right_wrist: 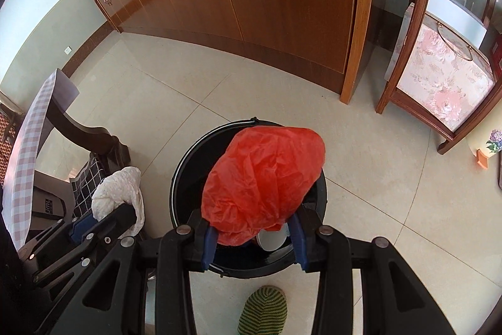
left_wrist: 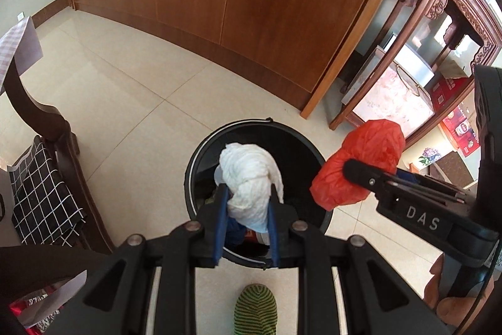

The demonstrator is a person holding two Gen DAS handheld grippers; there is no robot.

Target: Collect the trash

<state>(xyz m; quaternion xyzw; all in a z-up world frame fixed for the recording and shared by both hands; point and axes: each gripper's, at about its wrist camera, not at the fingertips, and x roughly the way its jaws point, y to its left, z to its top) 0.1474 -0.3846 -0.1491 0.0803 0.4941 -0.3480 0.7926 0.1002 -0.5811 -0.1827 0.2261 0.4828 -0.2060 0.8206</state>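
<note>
Trash over bin, both hands loaded

Left hand-held gripper [left_wrist: 246, 193]: fingers closed on crumpled white paper wad [left_wrist: 249, 178], pale blue at lower edge, held above open black round trash bin [left_wrist: 200, 146]. Right hand-held gripper [right_wrist: 254, 225]: clamped on crinkled red plastic bag [right_wrist: 263, 178], above same bin. Inside bin: white cup [right_wrist: 271, 239], red-printed scrap, rest dark. Count: two trash pieces gripped, one bin. Striped green slipper [right_wrist: 263, 311] on tiled floor just beside bin.

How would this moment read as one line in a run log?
left gripper: shut on white tissue wad | right gripper: shut on red plastic bag | both above: black trash bin | released: none
</note>
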